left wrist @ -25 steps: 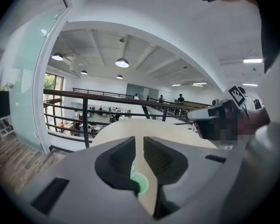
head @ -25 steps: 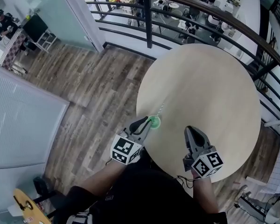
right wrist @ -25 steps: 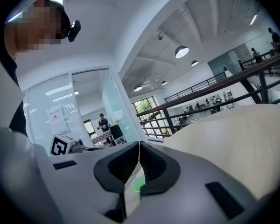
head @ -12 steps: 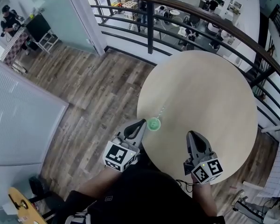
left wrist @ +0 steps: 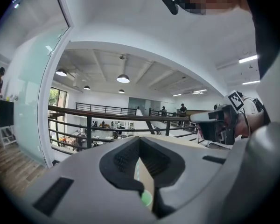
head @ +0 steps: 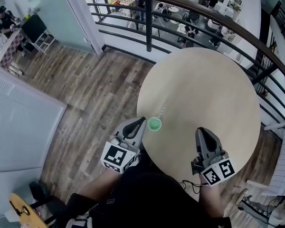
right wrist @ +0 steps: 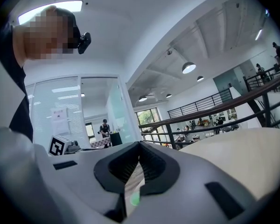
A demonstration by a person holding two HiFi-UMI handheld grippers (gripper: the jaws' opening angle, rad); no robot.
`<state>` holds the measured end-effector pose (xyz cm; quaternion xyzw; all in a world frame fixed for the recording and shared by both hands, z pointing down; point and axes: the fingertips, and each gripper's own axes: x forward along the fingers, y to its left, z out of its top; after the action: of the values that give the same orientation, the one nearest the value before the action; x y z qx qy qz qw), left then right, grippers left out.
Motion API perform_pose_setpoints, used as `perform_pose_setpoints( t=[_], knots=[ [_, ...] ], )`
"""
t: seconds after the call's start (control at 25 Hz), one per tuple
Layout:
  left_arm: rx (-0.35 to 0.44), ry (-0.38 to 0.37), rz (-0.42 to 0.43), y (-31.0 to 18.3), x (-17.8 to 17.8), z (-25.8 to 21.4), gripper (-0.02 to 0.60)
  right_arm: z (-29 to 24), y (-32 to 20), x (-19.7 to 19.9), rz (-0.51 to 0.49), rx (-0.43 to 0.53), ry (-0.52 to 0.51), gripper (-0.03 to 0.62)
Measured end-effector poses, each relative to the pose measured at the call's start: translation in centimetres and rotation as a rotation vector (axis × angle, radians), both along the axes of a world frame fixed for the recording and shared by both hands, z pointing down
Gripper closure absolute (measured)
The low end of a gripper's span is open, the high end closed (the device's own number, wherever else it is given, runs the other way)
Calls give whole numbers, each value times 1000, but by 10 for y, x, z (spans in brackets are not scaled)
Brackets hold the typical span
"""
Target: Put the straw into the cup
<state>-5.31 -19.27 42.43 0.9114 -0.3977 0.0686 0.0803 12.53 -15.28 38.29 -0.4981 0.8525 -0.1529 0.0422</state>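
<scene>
A small green cup (head: 154,124) stands near the left edge of the round beige table (head: 213,89). A thin pale straw (head: 162,110) runs from the cup's rim toward the table's middle. I cannot tell whether it stands in the cup or lies on the table behind it. My left gripper (head: 140,121) is just left of the cup, apart from it, shut and empty. My right gripper (head: 202,131) hovers over the table's near edge, also shut and empty. Through the slit behind the tips, the left gripper (left wrist: 140,141) view shows the cup (left wrist: 147,199) low down, and the right gripper (right wrist: 140,146) view shows the cup as a green blur (right wrist: 134,199).
A dark metal railing (head: 180,6) curves round the far side of the table, with a lower floor beyond it. Wooden flooring (head: 95,94) lies to the left, next to a glass partition (head: 23,127). The person's dark clothing fills the bottom of the head view.
My left gripper has drawn back from the cup, which it was up against a second ago. My right gripper has shifted slightly right and back. The cup and straw have stayed in place.
</scene>
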Motion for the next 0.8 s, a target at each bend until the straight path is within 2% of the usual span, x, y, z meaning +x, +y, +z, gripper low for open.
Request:
perform_pose_setpoints(
  t=[0.28,0.52,0.6,0.8],
  knots=[
    [21,0,-6,2,1,-12,574,2,6,-10,-38,3,16,572],
    [49,5,-17,5,-3,-23,574,-18,12,-17,-36,74,58,572],
    [52,2,-22,6,-4,-24,574,-17,13,-15,-31,71,48,572],
    [146,-16,-32,9,0,-40,574,-14,13,-7,-18,71,44,572]
  ],
)
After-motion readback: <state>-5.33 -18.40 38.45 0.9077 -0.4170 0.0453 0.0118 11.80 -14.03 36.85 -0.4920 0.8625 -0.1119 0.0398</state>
